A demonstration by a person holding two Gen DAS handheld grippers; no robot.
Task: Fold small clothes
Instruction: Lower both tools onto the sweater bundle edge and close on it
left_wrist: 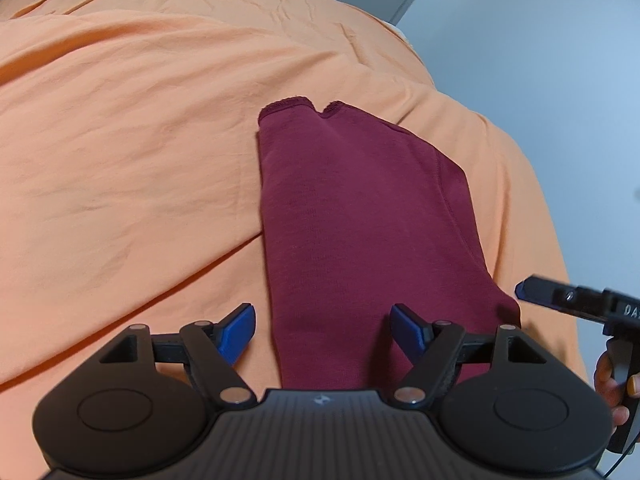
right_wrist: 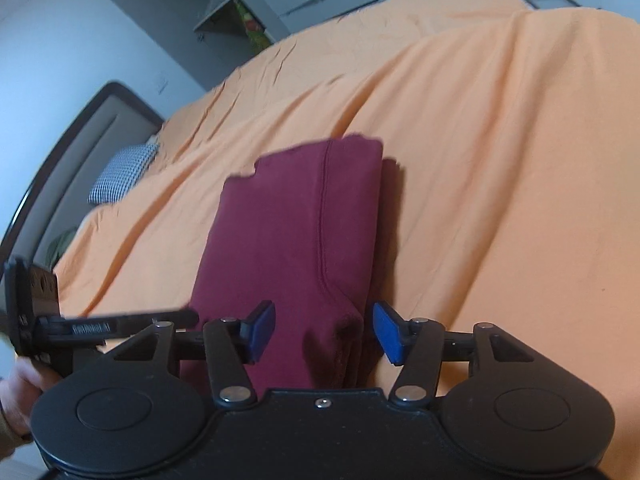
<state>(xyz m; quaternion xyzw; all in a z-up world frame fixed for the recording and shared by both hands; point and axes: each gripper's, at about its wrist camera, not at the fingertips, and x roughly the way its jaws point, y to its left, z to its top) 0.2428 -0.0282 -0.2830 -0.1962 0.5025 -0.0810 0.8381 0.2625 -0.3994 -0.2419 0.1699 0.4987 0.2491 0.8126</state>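
A dark red piece of clothing [left_wrist: 360,216] is laid on a big orange bed cover [left_wrist: 140,140]. It is folded into a long, narrow shape, and a stitched hem with a small notch is seen at its far end, toward 12 o'clock in the left wrist view. In that view the left gripper [left_wrist: 323,330] is held low at 6 o'clock, just above the near end of the red cloth. Its two blue pads [left_wrist: 236,334] are spread wide apart, one off the cloth at the left edge and one over the cloth, and nothing is pinched between them. The right gripper [left_wrist: 536,290] is seen at 3 o'clock in this same view, next to the right edge of the cloth, with part of a hand [left_wrist: 610,384] wrapped around its handle. In the right wrist view the same red clothing [right_wrist: 288,240] is seen from the other side, with a seam running down it and a thick folded edge on its right. The right gripper [right_wrist: 324,332] is at 6 o'clock here, and its blue fingers are spread on both sides of the near corner of the cloth, not squeezing it. The cloth is left lying loose on the cover. The left gripper [right_wrist: 120,322] is seen at 9 o'clock in this view, held by a hand [right_wrist: 20,384]. A checked pillow [right_wrist: 122,172] is seen far off at 10 o'clock, beside a dark headboard [right_wrist: 80,128].
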